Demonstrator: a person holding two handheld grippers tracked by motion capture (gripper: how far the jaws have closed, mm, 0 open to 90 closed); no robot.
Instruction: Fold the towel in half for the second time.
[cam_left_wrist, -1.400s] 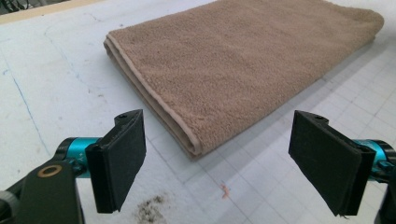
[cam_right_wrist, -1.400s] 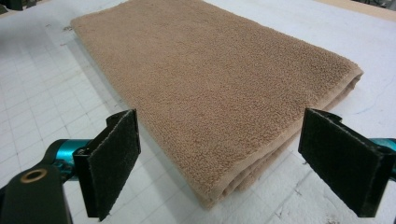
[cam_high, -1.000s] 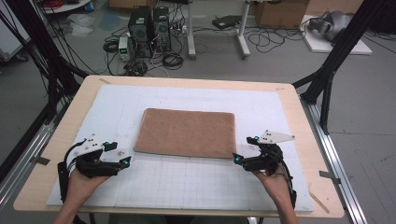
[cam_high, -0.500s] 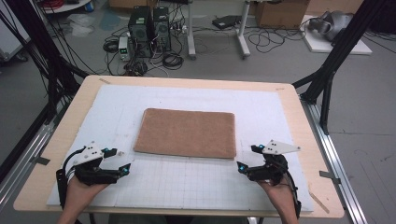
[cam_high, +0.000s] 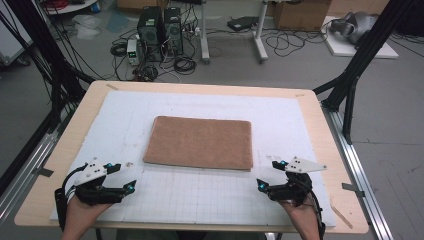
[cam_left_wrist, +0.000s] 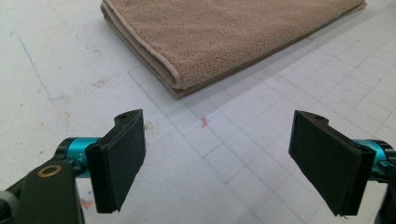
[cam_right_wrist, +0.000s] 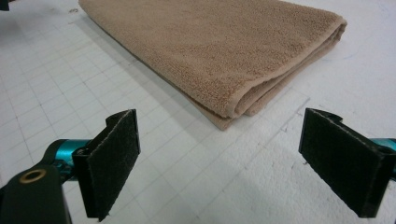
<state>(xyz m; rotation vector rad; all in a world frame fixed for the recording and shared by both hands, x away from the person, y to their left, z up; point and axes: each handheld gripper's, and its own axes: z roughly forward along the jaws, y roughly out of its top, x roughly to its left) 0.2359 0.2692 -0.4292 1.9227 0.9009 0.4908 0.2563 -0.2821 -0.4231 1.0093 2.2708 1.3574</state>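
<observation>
- Both grippers have drawn back toward 6 o'clock since the earlier frame, away from the towel (cam_high: 200, 143).
- Left gripper (cam_high: 124, 177): jaws spread, empty.
- Right gripper (cam_high: 268, 175): jaws spread, empty.
- Towel lies folded at the table's (cam_high: 310, 100) centre.

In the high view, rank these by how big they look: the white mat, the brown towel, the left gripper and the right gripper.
1. White mat, largest.
2. Brown towel.
3. Left gripper and right gripper look alike, so no ranking between them.
</observation>
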